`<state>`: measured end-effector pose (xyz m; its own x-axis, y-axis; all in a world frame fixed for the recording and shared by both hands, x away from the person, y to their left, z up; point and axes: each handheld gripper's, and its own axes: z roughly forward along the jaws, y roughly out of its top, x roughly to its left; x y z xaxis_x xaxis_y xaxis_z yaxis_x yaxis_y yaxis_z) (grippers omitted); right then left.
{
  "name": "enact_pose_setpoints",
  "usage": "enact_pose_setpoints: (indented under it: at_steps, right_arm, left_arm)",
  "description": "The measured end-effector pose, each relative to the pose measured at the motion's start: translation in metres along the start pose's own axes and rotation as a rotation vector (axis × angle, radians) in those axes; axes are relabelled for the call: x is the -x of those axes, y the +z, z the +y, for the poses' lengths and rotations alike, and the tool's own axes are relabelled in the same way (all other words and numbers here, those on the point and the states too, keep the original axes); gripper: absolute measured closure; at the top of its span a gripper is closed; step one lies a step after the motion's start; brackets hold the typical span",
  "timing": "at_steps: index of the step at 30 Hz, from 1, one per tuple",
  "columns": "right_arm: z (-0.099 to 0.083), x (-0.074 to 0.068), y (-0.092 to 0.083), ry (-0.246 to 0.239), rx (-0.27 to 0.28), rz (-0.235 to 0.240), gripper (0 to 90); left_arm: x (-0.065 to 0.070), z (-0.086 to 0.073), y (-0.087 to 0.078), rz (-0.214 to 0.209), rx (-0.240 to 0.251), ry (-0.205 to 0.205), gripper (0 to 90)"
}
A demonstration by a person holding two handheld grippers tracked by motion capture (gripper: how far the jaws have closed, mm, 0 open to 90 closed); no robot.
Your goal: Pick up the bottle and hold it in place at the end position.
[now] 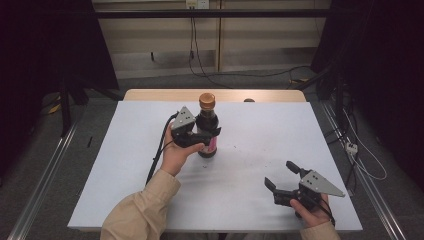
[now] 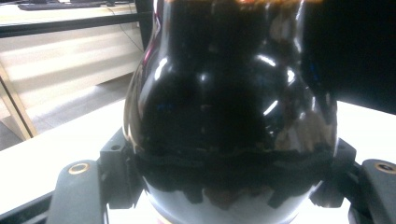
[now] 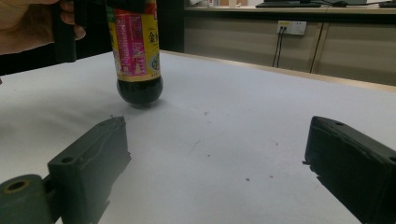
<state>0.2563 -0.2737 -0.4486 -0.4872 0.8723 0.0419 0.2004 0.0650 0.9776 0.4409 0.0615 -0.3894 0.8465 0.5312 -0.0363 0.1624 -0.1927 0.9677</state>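
Note:
A dark bottle (image 1: 206,119) with a brown cap and a pink and yellow label stands upright near the middle of the white table (image 1: 260,130). My left gripper (image 1: 209,136) is shut on its body from the left, just below the shoulder. In the left gripper view the glossy black bottle (image 2: 229,93) sits between the two pads (image 2: 116,172), which press on its sides. My right gripper (image 1: 278,173) rests near the table's front right corner, open and holding nothing. In the right gripper view its jaws stand wide apart (image 3: 217,140), with the bottle (image 3: 137,51) farther off.
A wooden strip (image 1: 215,94) runs along the table's far edge, with a small dark object (image 1: 248,100) on it. Cables lie on the floor behind (image 1: 240,75) and at the right (image 1: 360,155). Black curtains hang on both sides.

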Motion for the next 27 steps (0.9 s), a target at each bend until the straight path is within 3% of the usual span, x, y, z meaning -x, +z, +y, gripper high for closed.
enact_pose_setpoints:
  at_steps: [19,27]
  right_arm:
    - [-0.001,0.002,-0.001,0.009,0.002,-0.005,5.7]
    - [-0.001,0.002,-0.001,0.007,0.002,-0.007,5.6]
  left_arm:
    - [-0.007,0.000,0.021,0.002,-0.012,-0.004,27.5]
    - [-0.006,0.002,0.028,-0.015,-0.009,0.007,27.5]
